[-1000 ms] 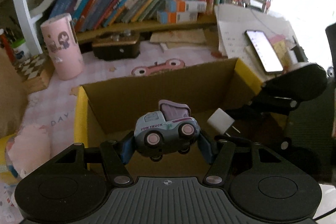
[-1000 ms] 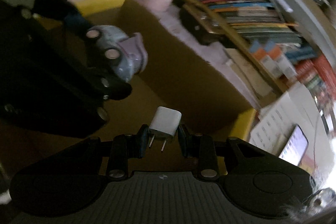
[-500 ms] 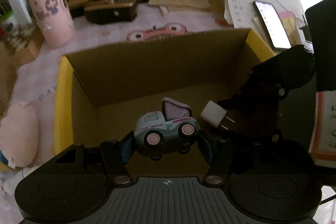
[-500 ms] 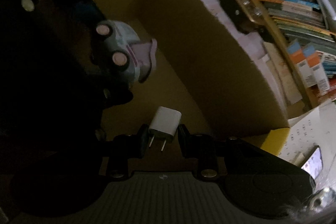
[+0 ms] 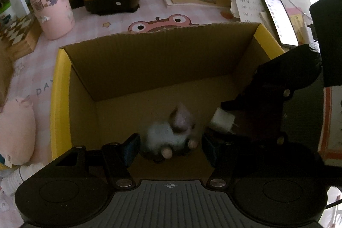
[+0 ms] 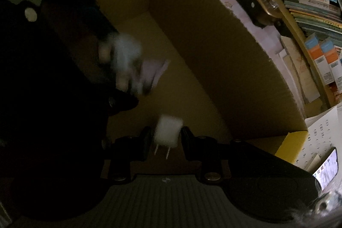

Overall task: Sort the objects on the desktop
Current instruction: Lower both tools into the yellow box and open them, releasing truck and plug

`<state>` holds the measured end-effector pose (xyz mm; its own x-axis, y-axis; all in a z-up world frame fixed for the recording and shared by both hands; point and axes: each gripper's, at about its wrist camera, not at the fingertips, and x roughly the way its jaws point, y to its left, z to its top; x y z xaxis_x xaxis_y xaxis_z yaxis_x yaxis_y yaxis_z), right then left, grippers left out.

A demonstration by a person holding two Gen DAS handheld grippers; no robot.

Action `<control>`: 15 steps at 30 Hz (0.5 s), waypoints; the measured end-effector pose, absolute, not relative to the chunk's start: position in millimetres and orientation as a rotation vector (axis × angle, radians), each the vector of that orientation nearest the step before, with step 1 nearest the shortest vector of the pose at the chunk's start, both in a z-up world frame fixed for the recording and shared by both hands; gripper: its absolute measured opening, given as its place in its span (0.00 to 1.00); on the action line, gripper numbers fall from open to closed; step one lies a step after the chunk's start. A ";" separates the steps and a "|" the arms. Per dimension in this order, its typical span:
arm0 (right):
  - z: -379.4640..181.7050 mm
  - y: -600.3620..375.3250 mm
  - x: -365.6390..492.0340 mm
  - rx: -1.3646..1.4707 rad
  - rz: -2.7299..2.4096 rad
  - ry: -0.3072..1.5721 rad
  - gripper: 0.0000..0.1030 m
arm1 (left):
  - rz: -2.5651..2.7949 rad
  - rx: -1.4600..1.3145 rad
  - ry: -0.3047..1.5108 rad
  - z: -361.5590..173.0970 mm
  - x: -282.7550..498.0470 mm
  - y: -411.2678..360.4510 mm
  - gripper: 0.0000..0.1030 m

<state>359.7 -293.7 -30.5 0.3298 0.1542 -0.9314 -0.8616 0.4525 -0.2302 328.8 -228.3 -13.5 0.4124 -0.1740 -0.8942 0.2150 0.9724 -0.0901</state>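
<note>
Inside the box (image 5: 64,99), both grippers have just opened: left gripper (image 5: 168,146) no longer pinches the blurred truck (image 5: 168,136) between its pads, right gripper (image 6: 165,139) stands apart from the charger (image 6: 167,134); bare floor beyond.

matt corrugated cardboard box (image 5: 149,61) with rough torn edge at 12 o'clock, glossy yellow outer skin, smooth pink plastic canister (image 5: 50,3) at 10 o'clock, glossy glass phone (image 5: 279,18) at 2 o'clock, ribbed matt black plastic gripper housing (image 5: 171,202) at 6 o'clock
</note>
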 end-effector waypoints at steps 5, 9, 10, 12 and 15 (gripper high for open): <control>-24.3 -299.3 357.1 -0.797 0.768 0.993 0.42 | -0.244 0.003 1.084 -9.1 320.6 -224.4 0.63; -12.7 -309.4 350.3 -0.713 0.745 0.967 0.42 | -0.244 -0.020 1.032 1.6 308.8 -223.0 0.68; -9.5 -311.6 348.3 -0.692 0.733 0.955 0.42 | -0.247 -0.020 1.010 6.1 304.6 -222.6 0.68; 1.3 -317.2 338.3 -0.637 0.703 0.906 0.43 | -0.243 -0.018 0.966 14.6 297.7 -219.7 0.74; 17.6 -324.2 329.3 -0.535 0.661 0.844 0.45 | -0.229 0.001 0.899 29.1 285.2 -215.0 0.79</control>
